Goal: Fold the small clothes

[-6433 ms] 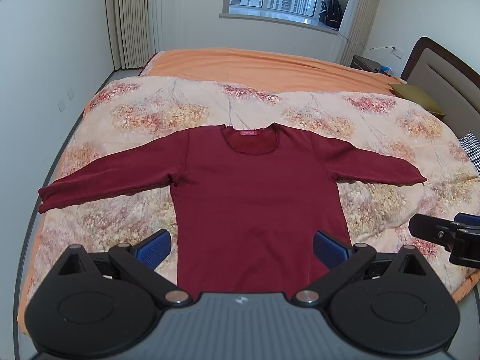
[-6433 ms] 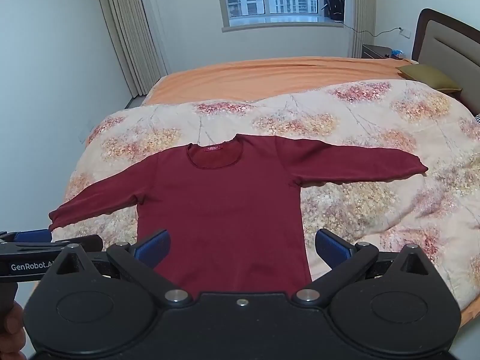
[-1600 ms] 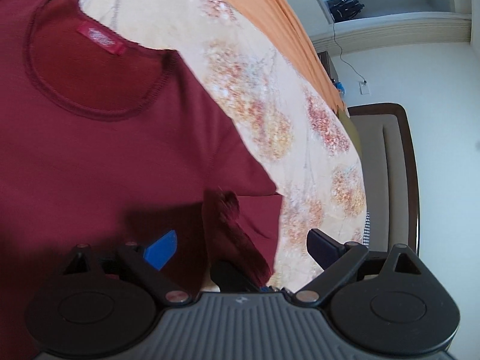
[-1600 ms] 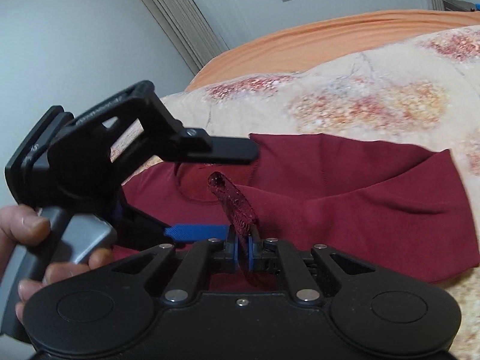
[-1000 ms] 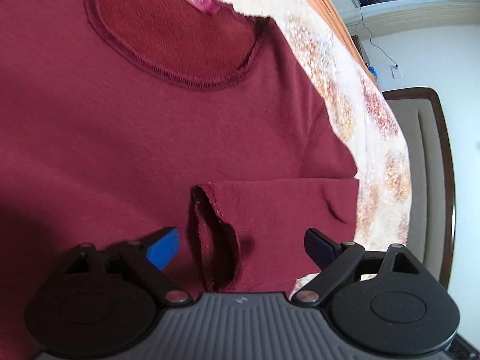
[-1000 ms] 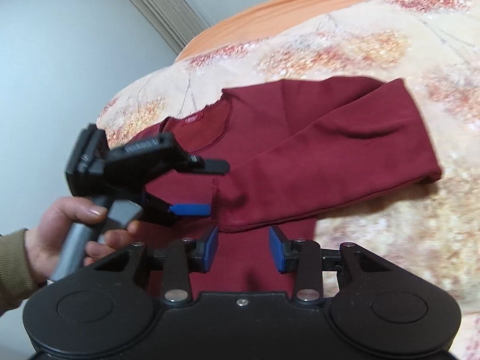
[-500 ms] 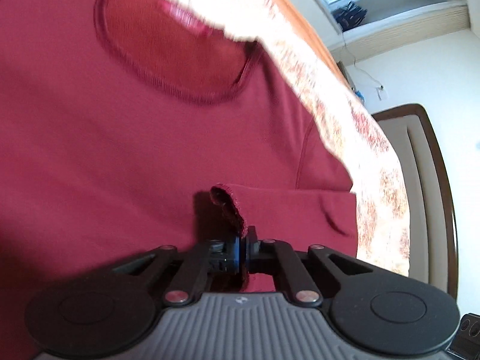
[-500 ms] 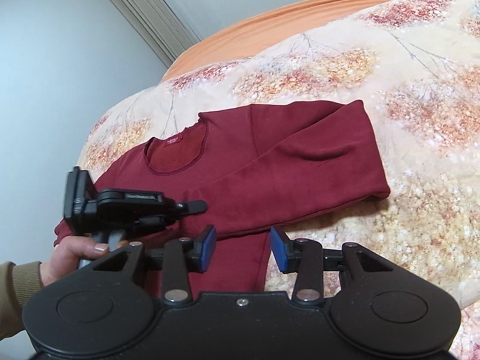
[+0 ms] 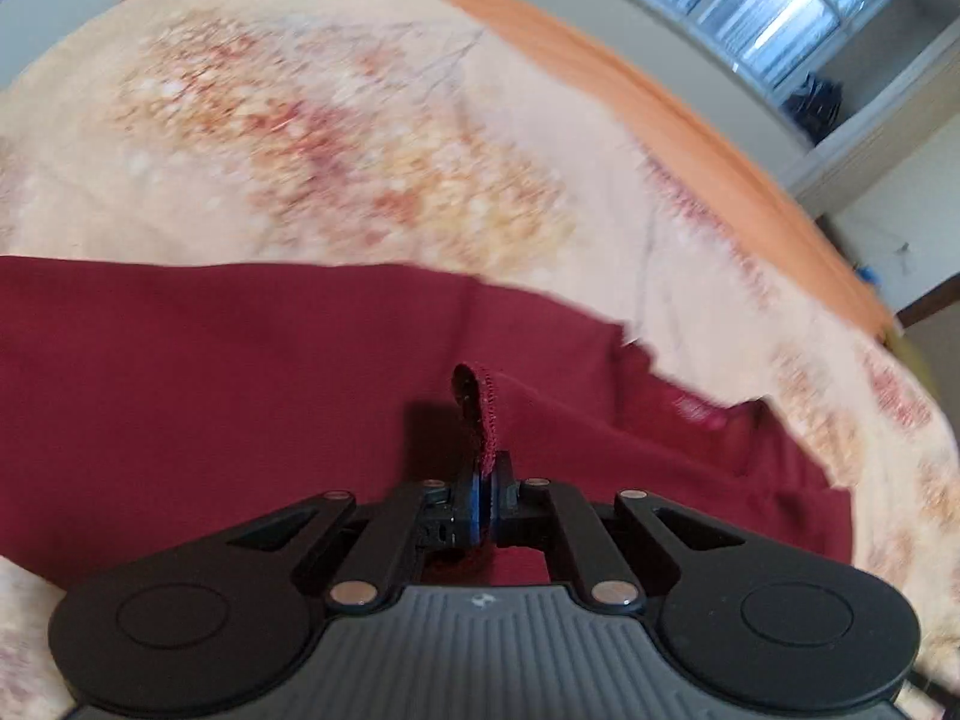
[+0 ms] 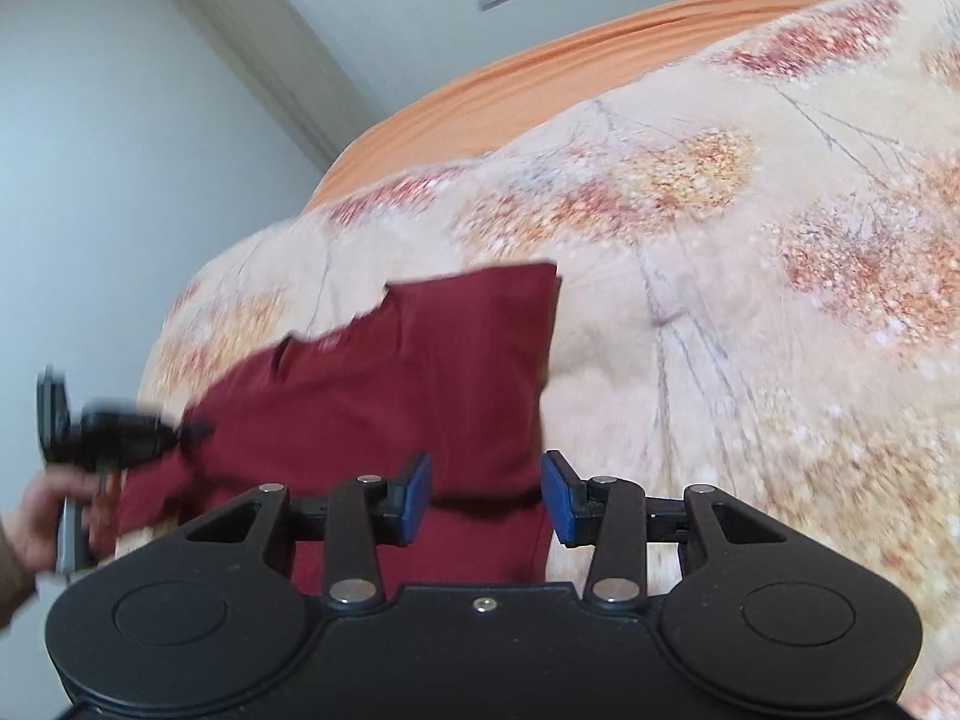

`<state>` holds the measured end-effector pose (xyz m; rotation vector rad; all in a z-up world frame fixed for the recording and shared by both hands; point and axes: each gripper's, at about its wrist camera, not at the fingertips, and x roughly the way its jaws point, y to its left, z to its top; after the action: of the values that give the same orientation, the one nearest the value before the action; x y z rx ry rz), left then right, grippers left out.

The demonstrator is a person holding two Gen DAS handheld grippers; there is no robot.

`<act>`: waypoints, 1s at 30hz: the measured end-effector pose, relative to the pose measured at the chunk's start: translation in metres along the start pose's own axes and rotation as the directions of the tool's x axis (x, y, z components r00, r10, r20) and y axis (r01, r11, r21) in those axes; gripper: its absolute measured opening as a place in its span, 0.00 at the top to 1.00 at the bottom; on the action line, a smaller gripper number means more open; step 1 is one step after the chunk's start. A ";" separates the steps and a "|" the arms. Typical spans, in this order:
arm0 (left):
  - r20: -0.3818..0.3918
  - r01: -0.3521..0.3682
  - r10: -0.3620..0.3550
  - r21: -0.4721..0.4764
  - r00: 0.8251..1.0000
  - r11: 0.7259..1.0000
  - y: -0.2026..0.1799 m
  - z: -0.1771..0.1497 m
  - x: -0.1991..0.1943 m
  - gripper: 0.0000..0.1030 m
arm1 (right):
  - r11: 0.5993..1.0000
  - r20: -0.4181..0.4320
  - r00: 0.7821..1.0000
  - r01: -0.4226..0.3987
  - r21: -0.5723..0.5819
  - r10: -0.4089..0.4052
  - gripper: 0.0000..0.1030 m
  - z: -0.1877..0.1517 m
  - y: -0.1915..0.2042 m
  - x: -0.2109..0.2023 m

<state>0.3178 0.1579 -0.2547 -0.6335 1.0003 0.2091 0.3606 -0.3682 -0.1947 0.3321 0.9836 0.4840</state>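
Across the bed [image 10: 480, 96], a floral quilt [image 10: 750, 276] covers most of the surface; an orange sheet [image 9: 690, 126] shows along the far edge, below a window [image 9: 774, 6]. On the quilt lies the dark red long-sleeved top [image 10: 420, 372], with its right sleeve folded in over the body. In the right wrist view the top sits at the near left of the quilt, with its neckline and pink label [image 10: 330, 347] toward the far left.

The left gripper [image 9: 483, 501] has its blue-padded fingers together, clamped on the sleeve cuff [image 9: 480, 414], which stands up in a loop just beyond the fingertips. The remaining fabric spreads flat beneath it. In the right wrist view this gripper appears blurred at the far left, held by a hand [image 10: 45, 519].

The right gripper [image 10: 487, 498] has its fingers apart with nothing clamped; the folded right edge of the top lies below the gap between them.
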 end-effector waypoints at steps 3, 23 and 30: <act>-0.010 -0.010 0.010 0.020 1.000 1.000 0.007 -0.006 -0.007 0.98 | 0.999 0.022 1.000 -0.023 0.043 0.022 0.58 0.023 -0.011 0.028; -0.018 -0.062 0.063 0.021 0.998 0.998 0.011 0.000 0.016 0.98 | 0.996 -0.064 0.996 0.064 -0.062 -0.068 0.94 0.114 -0.041 0.154; -0.038 -0.047 0.047 0.023 0.998 0.999 0.016 -0.003 0.024 0.98 | 0.984 -0.058 0.994 -0.088 0.155 0.098 0.61 0.063 -0.061 0.095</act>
<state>0.3219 0.1664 -0.2825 -0.5964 1.0538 0.2280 0.4725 -0.3722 -0.2588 0.5042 1.0746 0.5076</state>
